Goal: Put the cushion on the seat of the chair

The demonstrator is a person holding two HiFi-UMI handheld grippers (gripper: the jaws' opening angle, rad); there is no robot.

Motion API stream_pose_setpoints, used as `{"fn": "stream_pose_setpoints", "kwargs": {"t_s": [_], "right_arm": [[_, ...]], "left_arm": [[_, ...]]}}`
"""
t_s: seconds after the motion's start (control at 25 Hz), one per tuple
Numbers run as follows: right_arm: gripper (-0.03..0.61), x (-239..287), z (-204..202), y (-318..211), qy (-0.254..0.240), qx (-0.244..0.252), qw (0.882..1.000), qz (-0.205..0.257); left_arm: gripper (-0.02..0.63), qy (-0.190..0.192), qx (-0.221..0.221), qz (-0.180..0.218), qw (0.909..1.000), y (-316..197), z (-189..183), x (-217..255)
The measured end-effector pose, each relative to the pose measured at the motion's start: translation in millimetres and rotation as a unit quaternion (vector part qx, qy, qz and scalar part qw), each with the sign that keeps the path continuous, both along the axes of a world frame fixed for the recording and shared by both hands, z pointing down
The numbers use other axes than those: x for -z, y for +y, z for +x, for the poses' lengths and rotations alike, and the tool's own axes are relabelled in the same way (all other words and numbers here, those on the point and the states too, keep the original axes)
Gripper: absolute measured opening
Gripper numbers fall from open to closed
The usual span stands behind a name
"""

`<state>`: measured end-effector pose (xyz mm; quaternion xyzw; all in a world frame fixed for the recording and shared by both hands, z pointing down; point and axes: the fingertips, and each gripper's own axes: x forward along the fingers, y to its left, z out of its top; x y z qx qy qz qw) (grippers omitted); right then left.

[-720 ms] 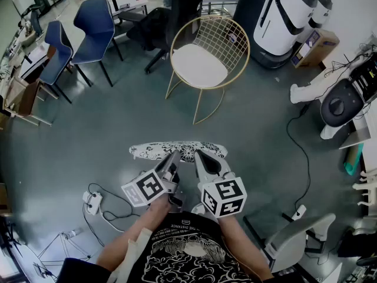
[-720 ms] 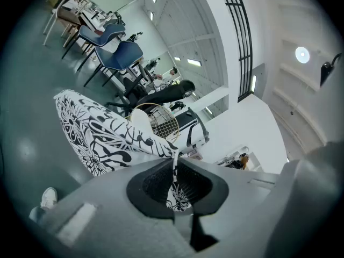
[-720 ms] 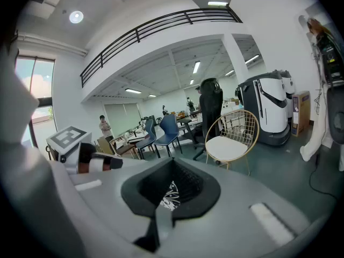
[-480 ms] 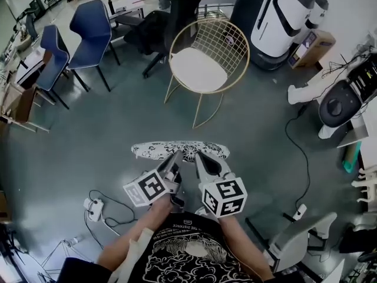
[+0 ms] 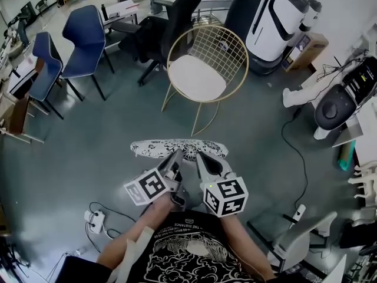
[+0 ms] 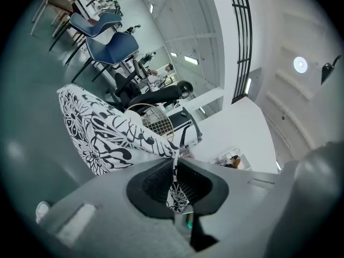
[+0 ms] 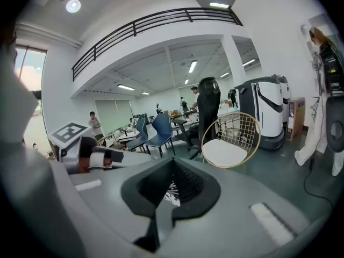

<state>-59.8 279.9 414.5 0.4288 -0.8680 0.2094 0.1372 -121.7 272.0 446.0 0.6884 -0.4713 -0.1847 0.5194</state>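
Note:
The cushion [image 5: 179, 149], white with a black floral print, hangs flat in front of me above the grey floor. My left gripper [image 5: 175, 158] is shut on its near edge, with printed fabric pinched between the pads [image 6: 174, 165]. My right gripper [image 5: 201, 158] is shut on the same edge just to the right, and a strip of the cushion [image 7: 171, 193] shows between its jaws. The gold wire chair [image 5: 197, 78] with a white seat stands straight ahead, beyond the cushion. In the right gripper view the chair [image 7: 231, 147] is right of centre.
Two blue chairs [image 5: 85, 34] and a black office chair [image 5: 159, 34] stand at the back left. A white machine [image 5: 277, 16] and a cardboard box [image 5: 309, 46] are behind the gold chair. A power strip [image 5: 93, 219] with cable lies near left, a grey chair [image 5: 300, 240] near right.
The gold chair and the room have slid a little lower in the head view, so I have come slightly closer. Both grippers keep the same hold on the cushion.

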Motion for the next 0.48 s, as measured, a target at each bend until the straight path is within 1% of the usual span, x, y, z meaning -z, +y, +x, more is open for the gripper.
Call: {"fn": "stream_pose_setpoints", "kwargs": {"t_s": [0.24,0.48], "right_arm": [[-0.002,5.2,-5.5,-22.1,-0.003,-0.004,1.000,0.003],[-0.002,-4.5,-2.3,-50.5,-0.012,-0.001,1.000,-0.001]], "left_arm": [[0.021,0.001,-0.001,0.006,1.0000,-22.4,-6.7,6.8],[0.021,-0.005,0.005,0.003,1.0000,-48.3,-6.3,-0.2]]}}
